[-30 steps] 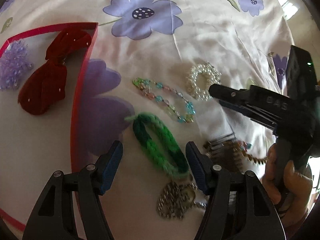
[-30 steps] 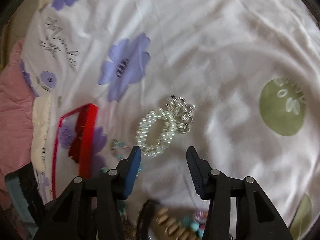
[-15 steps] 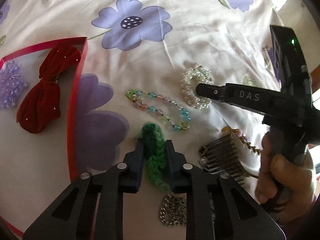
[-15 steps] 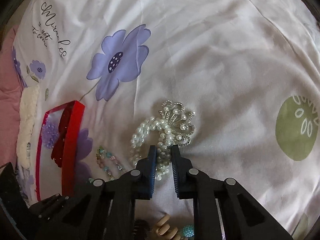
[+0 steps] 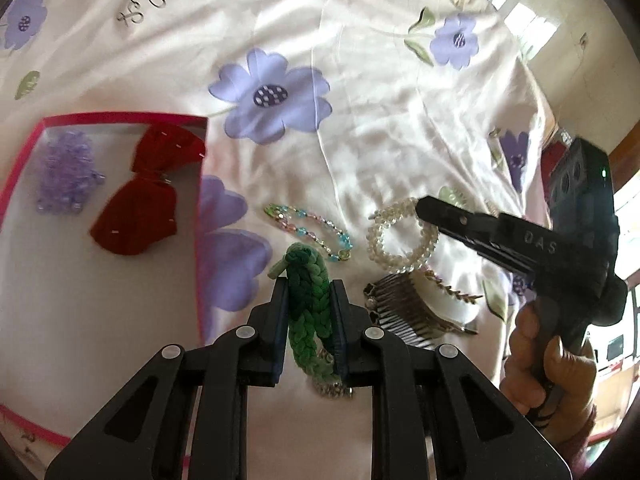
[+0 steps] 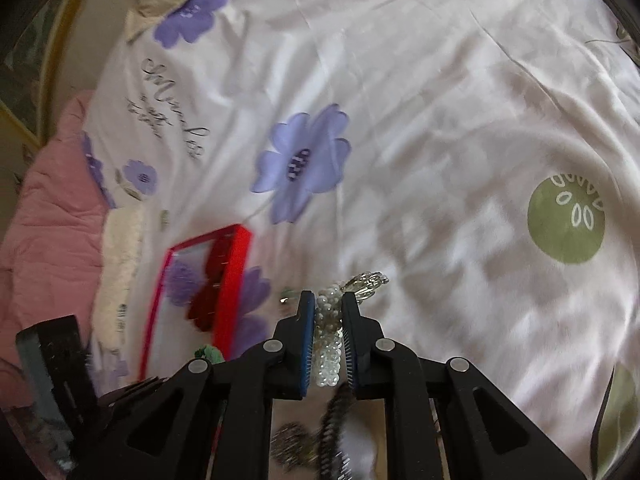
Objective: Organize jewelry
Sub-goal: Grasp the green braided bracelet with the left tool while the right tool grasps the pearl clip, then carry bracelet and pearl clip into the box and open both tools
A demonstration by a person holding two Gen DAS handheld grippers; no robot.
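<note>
My left gripper point(image 5: 309, 286) is shut on a green braided bracelet point(image 5: 310, 300) and holds it above the flowered sheet. My right gripper point(image 6: 325, 298) is shut on a pearl bracelet point(image 6: 329, 340), lifted off the sheet; it also shows in the left wrist view point(image 5: 400, 236), hanging from the right gripper's tips. A red-rimmed tray point(image 5: 120, 119) lies to the left with a red bow point(image 5: 140, 200) and a purple beaded piece point(image 5: 64, 178) in it; the tray also shows in the right wrist view point(image 6: 234, 280).
A pastel bead bracelet point(image 5: 308, 226) lies on the sheet ahead of the left gripper. A metal hair comb point(image 5: 404, 312), a gold chain piece point(image 5: 448, 290) and a silver chain point(image 5: 332, 390) lie nearby. A pink quilt point(image 6: 48, 220) lies at the bed's left.
Both grippers closed on their bracelets and lifted them off the sheet. The views have pulled back and up from the bed.
</note>
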